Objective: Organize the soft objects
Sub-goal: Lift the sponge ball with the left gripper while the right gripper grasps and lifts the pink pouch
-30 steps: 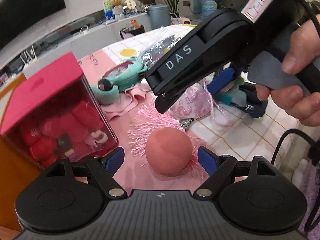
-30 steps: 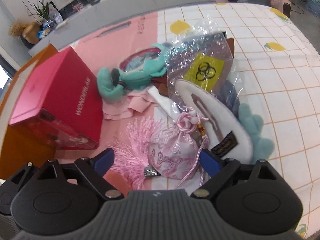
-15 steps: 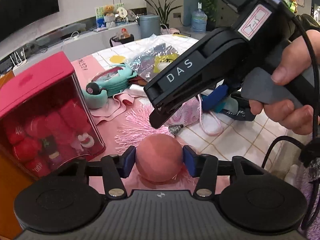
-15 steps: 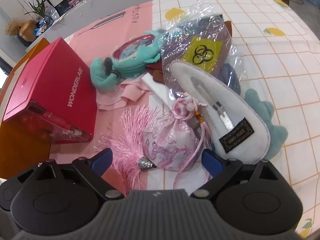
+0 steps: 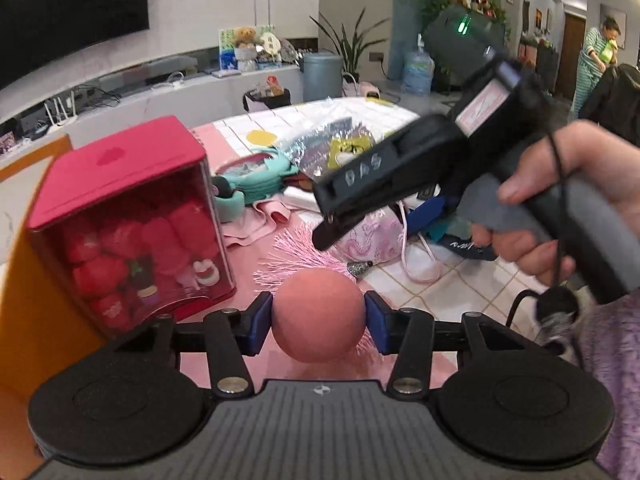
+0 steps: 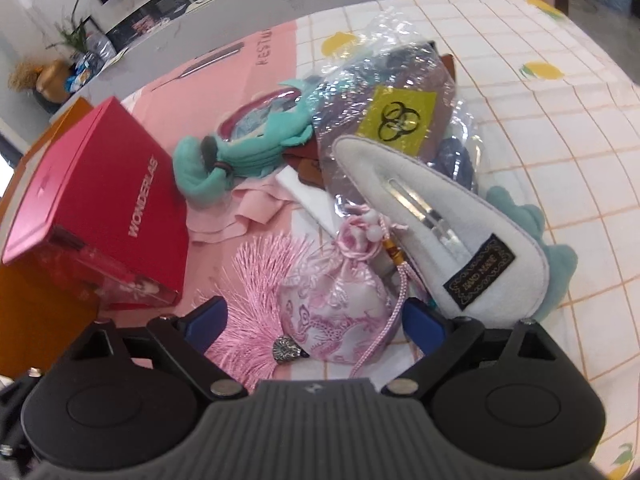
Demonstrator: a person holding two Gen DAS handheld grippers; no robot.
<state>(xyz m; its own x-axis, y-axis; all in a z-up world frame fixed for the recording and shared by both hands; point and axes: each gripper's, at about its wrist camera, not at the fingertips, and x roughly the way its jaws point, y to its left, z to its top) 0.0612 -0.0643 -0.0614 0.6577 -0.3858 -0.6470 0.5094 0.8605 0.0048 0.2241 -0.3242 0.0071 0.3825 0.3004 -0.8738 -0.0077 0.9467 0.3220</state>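
My left gripper [image 5: 319, 320] is shut on a soft salmon-pink ball [image 5: 319, 312], both blue pads pressing its sides just above the pink mat. My right gripper [image 6: 316, 322] points down over a pink silk drawstring pouch [image 6: 332, 308]. Its jaws are closing with the pouch between them, and the pads stand clear of the fabric. A pink tassel [image 6: 256, 280] fans out beside the pouch, under the left finger. In the left wrist view a hand holds the right gripper's black body above the pouch [image 5: 368, 240].
A red lidded box [image 6: 100, 184] with red plush toys inside [image 5: 132, 248] stands at the left. Behind the pouch lie a teal plush [image 6: 240, 152], a pink cloth [image 6: 248, 208], a grey felt clip-shaped case [image 6: 440, 232] and a crinkled plastic bag [image 6: 396, 116]. A person stands far back right.
My left gripper closed from wide open onto the pink ball and has lifted it slightly. The right gripper's jaws have come in a little around the pouch.
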